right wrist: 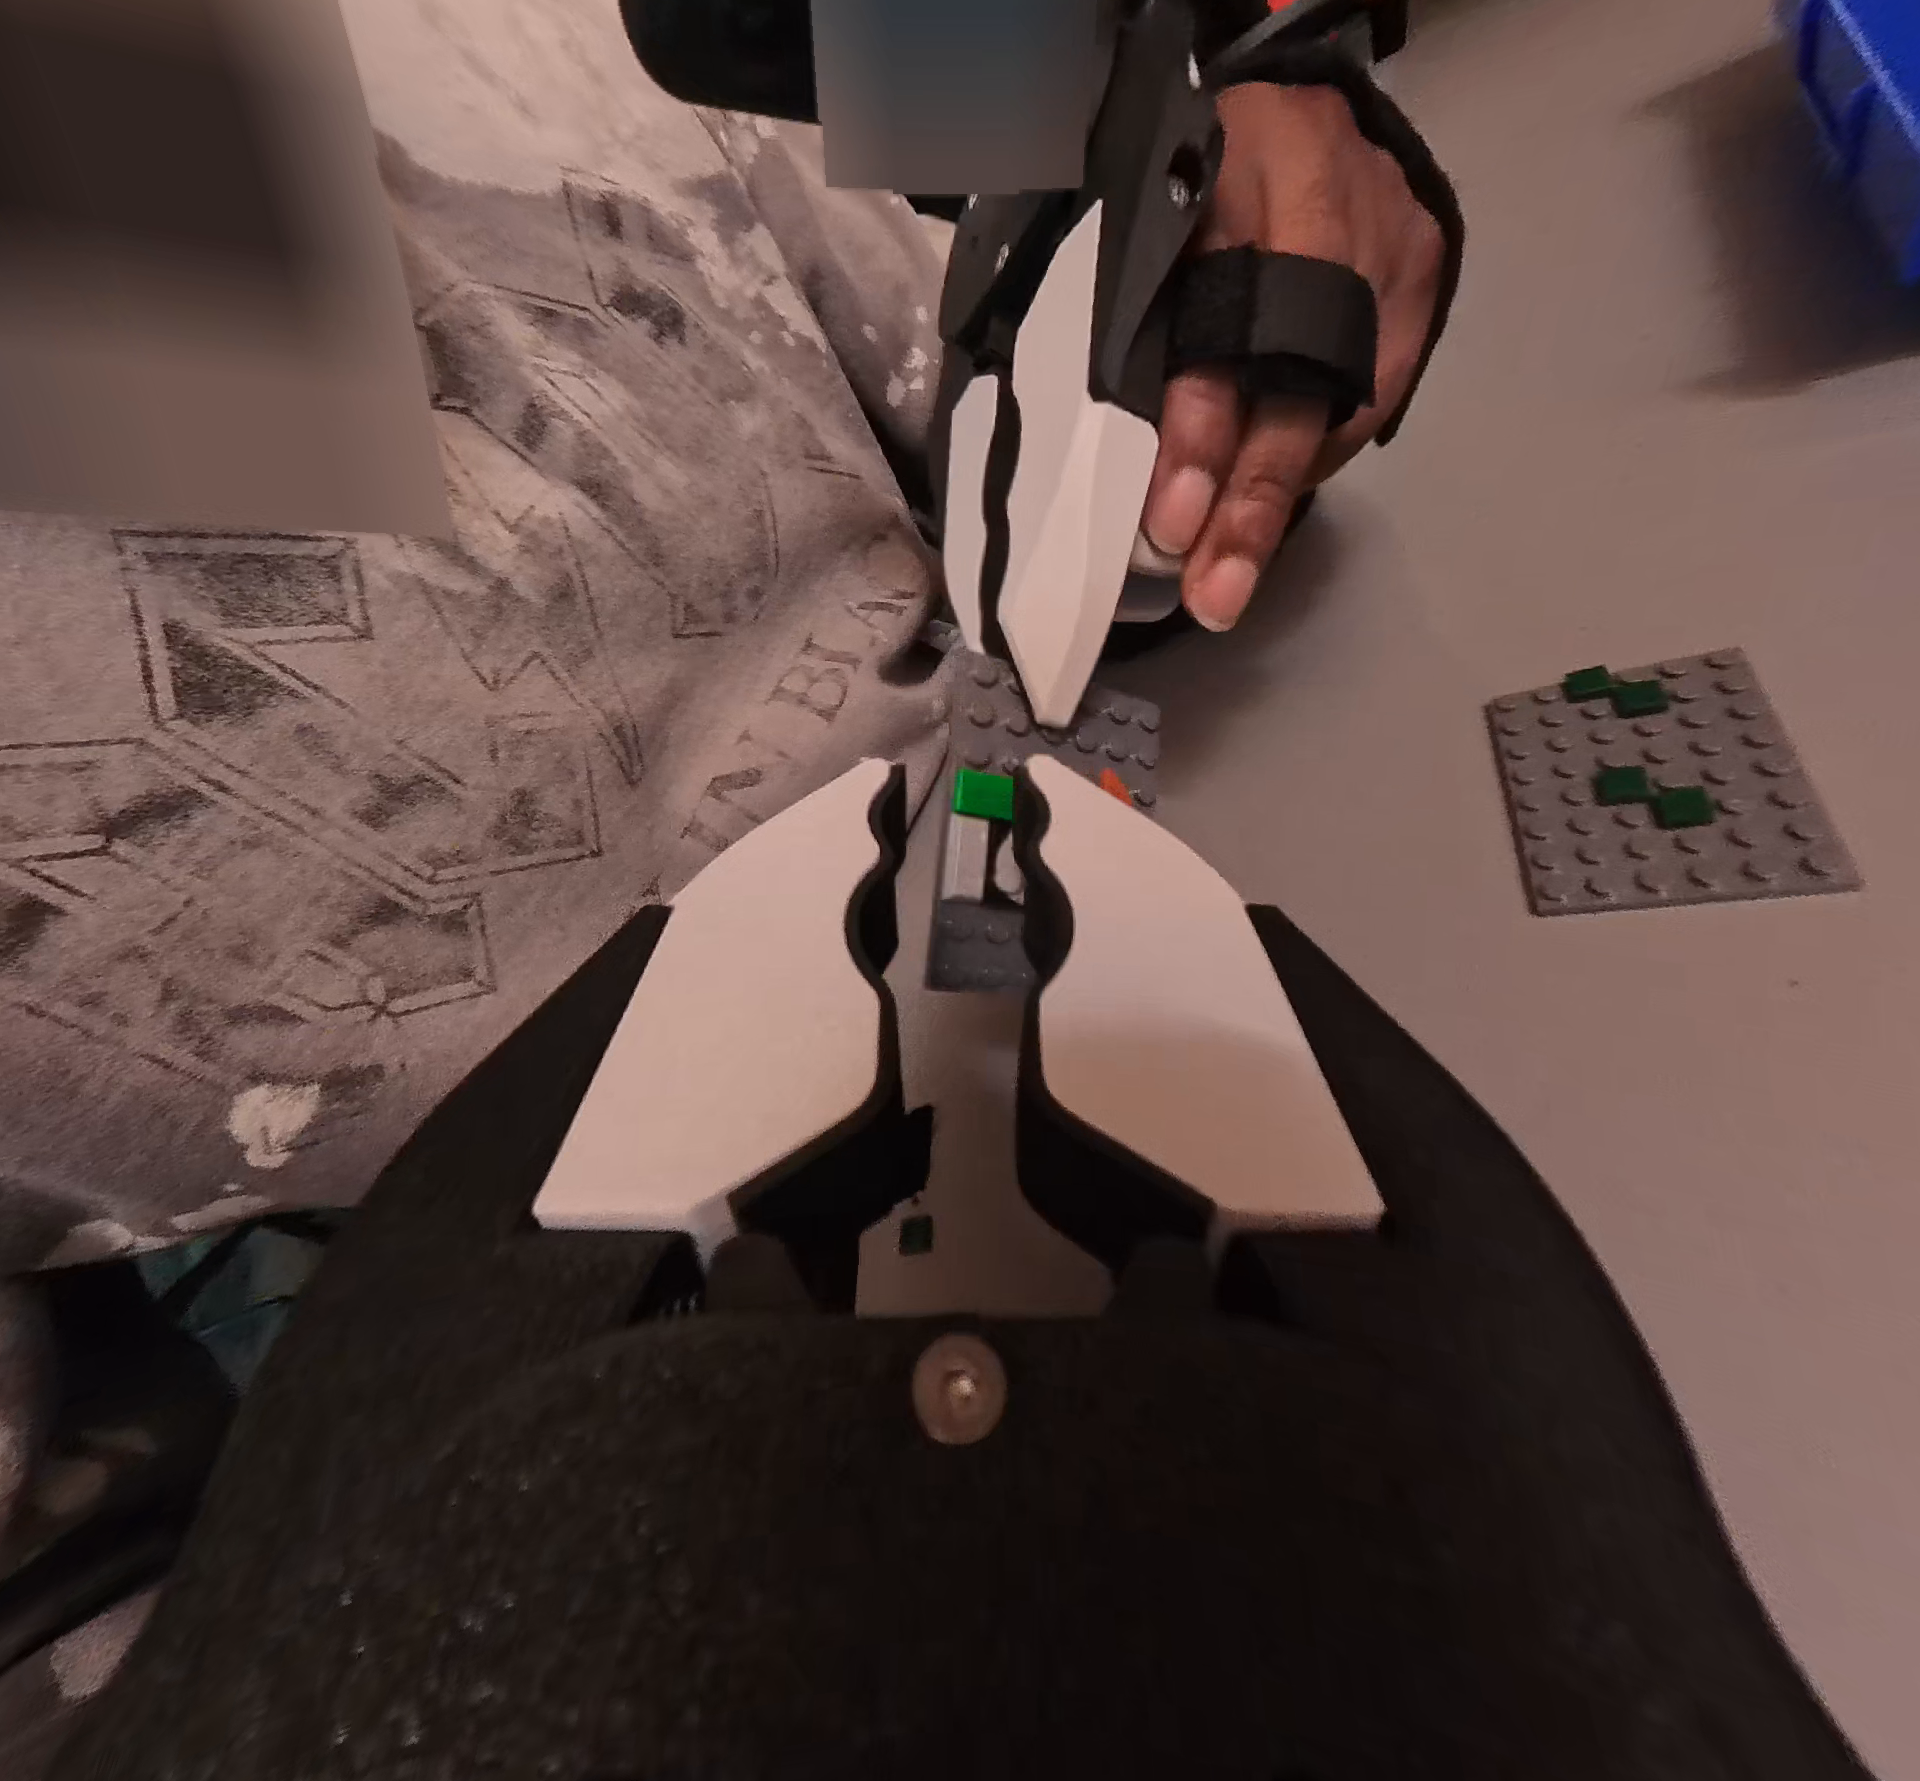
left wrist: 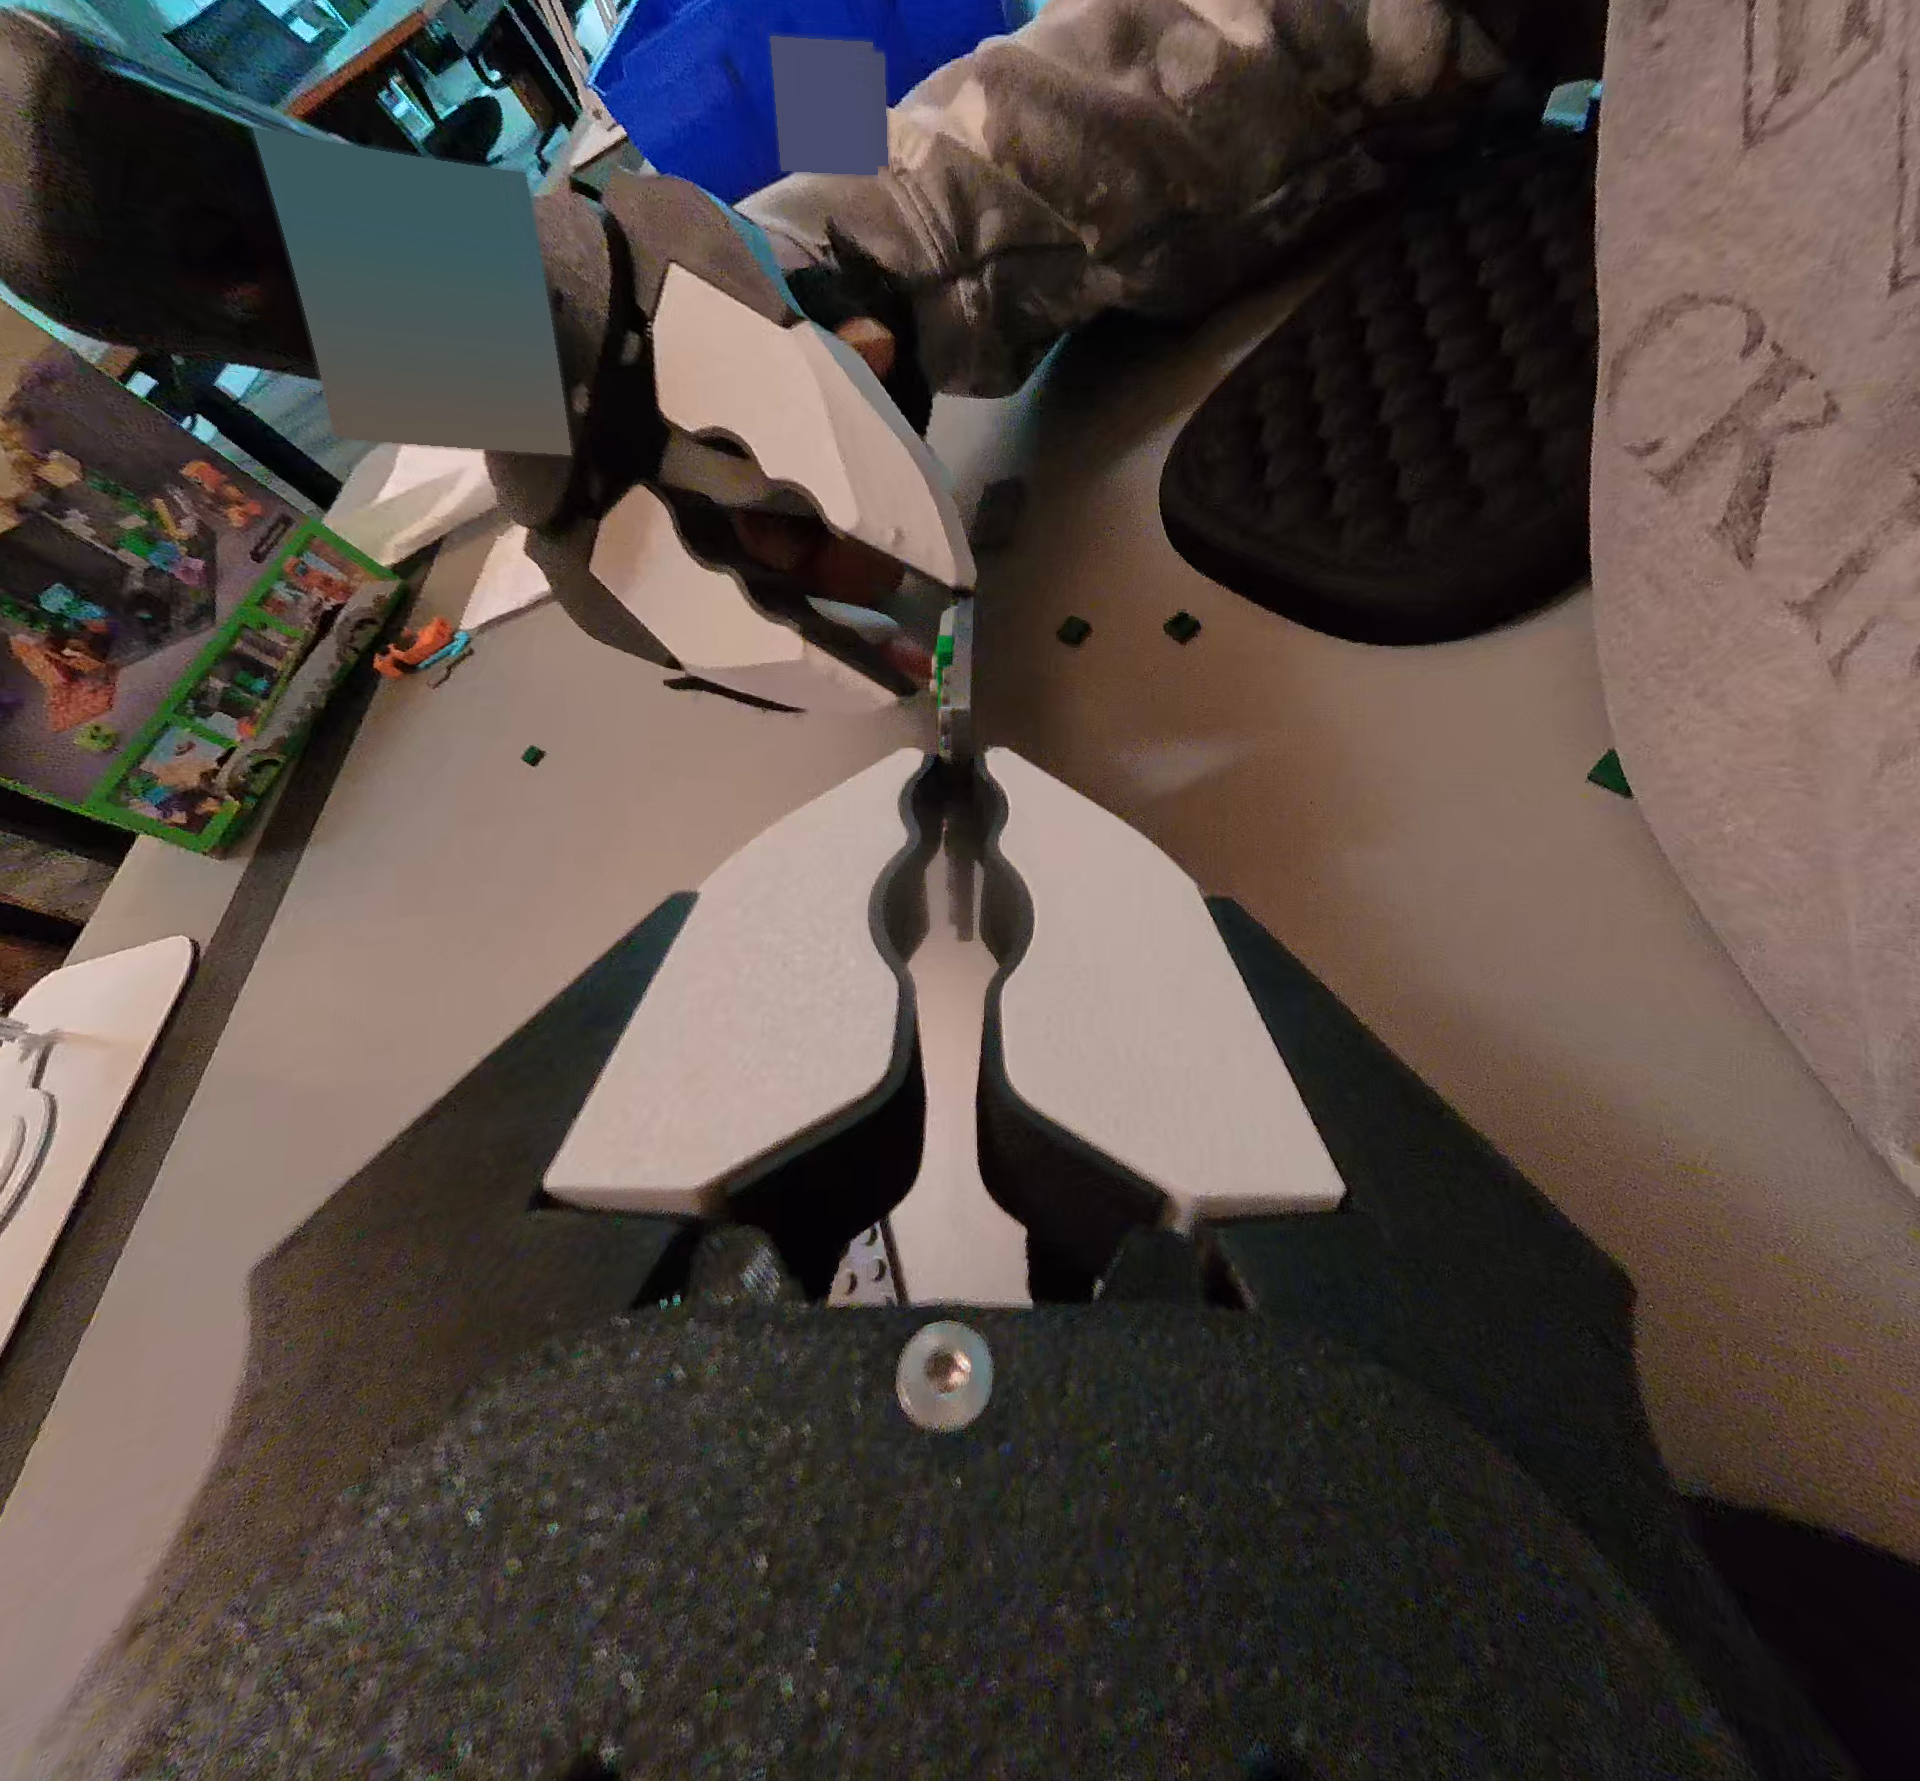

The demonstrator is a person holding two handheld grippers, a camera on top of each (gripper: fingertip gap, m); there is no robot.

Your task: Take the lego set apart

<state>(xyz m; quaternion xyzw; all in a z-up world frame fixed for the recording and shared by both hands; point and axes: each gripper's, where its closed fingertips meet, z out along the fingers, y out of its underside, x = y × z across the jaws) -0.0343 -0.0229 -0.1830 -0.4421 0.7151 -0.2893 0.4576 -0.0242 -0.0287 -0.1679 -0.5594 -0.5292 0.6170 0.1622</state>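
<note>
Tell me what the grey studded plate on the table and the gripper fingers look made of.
Grey studded plate: apparently hard moulded plastic, matte, with regular raised studs. Right gripper fingers: seemingly rigid white plastic, matte and faintly grainy, possibly printed; black lining on the wavy inner edges, material unclear.
</note>
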